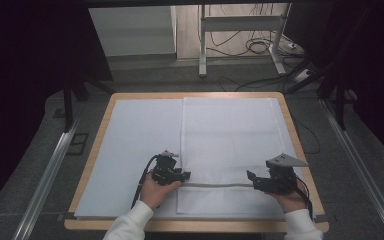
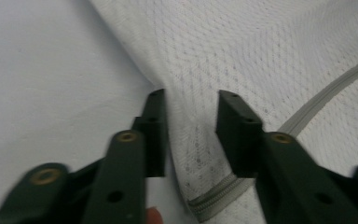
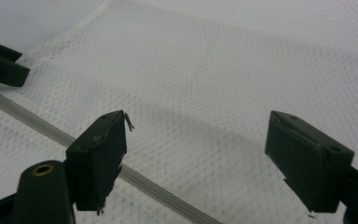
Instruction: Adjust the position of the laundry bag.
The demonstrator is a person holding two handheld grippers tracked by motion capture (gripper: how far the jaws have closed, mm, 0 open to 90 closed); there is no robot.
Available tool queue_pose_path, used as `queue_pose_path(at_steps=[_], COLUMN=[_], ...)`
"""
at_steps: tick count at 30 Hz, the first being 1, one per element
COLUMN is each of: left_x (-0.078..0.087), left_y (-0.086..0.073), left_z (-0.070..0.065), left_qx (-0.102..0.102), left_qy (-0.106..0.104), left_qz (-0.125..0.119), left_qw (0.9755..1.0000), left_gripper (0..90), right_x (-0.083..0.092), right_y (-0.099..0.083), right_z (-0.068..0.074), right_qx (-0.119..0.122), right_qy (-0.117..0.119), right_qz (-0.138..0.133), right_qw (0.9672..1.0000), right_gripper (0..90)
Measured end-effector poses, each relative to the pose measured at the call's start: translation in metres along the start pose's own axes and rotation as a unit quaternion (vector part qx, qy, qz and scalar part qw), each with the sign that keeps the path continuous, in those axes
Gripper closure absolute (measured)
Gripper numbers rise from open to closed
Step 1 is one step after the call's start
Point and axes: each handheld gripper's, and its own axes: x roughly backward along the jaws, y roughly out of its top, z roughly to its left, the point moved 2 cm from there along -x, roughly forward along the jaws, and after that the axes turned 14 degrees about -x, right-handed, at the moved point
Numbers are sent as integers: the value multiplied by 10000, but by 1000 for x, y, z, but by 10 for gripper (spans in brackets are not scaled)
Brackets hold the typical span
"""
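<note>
Tabletop towel edge between left hand-held gripper jaws.

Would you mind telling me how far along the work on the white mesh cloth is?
Done: the mesh cloth lies flat on the table. In hand: the left claw straddles a raised fold at its grey band, pads not visibly pressing; the right claw hovers wide open over it. Left: gripping and, probably, folding.
</note>
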Motion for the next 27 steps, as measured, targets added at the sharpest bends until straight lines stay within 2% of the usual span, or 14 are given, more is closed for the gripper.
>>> queue_pose_path(at_steps=[3,5,6,10,16,20,25,27], left_x=[-1,-1,-2,-3,-3,-2,-1,-1], left_y=[-1,-1,-2,-3,-4,-5,-6,-6], left_z=[0,0,-1,-2,-2,0,2,2], left_qx=[-33,-47,-70,-106,-154,-105,-112,-113], left_qy=[-8,29,32,75,31,-37,-77,-84], left_qz=[-14,-19,-48,-105,-168,-205,-212,-212], left_qw=[10000,10000,10000,9999,9997,9997,9997,9997], left_gripper=[766,786,838,891,896,895,895,895], right_x=[0,1,2,4,5,6,12,16], right_y=[1,1,2,3,4,4,9,15], right_z=[-1,-1,-1,-3,-9,-13,-24,-33], right_qx=[-3,-12,-18,-35,-103,-118,-344,-357], right_qy=[-8,-12,-32,-55,-155,-243,-341,-527], right_qz=[-18,-28,-46,-84,-80,-32,-9,27], right_qw=[10000,10000,10000,9999,9998,9996,9988,9980], right_gripper=[204,205,204,201,201,200,204,206])
